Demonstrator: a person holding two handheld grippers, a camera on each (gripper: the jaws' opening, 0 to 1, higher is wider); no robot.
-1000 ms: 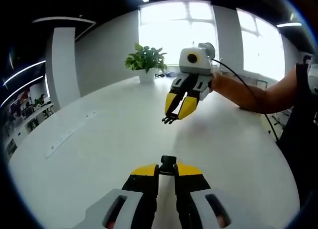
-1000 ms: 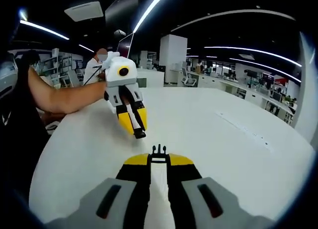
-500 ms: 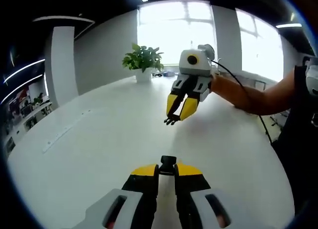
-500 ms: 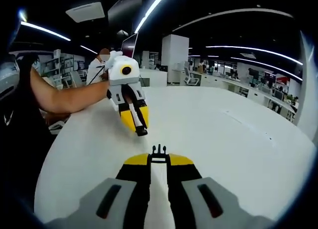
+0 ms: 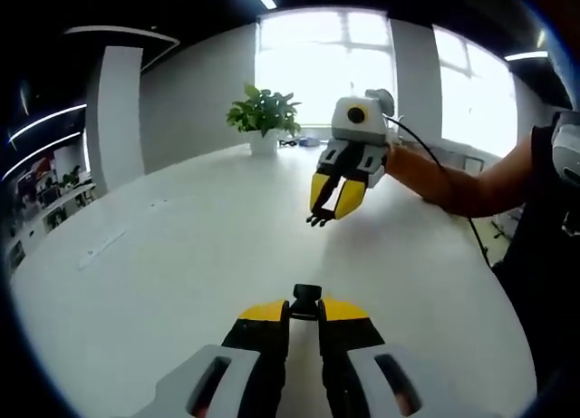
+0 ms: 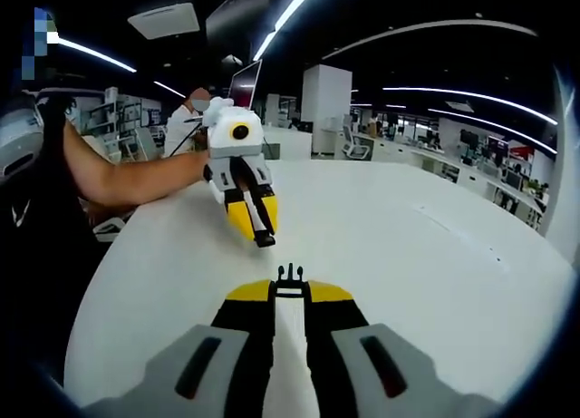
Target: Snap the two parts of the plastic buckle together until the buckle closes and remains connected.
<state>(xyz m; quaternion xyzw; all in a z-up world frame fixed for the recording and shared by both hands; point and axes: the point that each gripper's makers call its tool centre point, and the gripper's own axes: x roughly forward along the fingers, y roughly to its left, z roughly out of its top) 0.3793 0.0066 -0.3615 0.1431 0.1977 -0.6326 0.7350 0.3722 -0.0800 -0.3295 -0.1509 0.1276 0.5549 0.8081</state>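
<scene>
Both grippers hang above a white table, facing each other a short way apart. My left gripper (image 5: 305,307) is shut on the black socket half of the buckle (image 5: 307,299), which juts from its yellow tips; the same gripper (image 6: 264,238) and socket half (image 6: 265,240) appear in the right gripper view. My right gripper (image 6: 289,285) is shut on the black pronged half (image 6: 289,277), prongs pointing forward. In the left gripper view that gripper (image 5: 323,215) comes in from the right with the pronged half (image 5: 318,220) at its tips. The two halves are apart.
The white table (image 5: 181,246) spreads wide under both grippers. A potted plant (image 5: 264,114) stands at its far edge before bright windows. A person's bare forearm (image 5: 453,178) reaches in from the right. Another person (image 6: 188,114) sits beyond the table, with office desks (image 6: 471,178) behind.
The two grippers have drawn slightly closer and both views have shifted a little. Each half stays held in its own gripper.
</scene>
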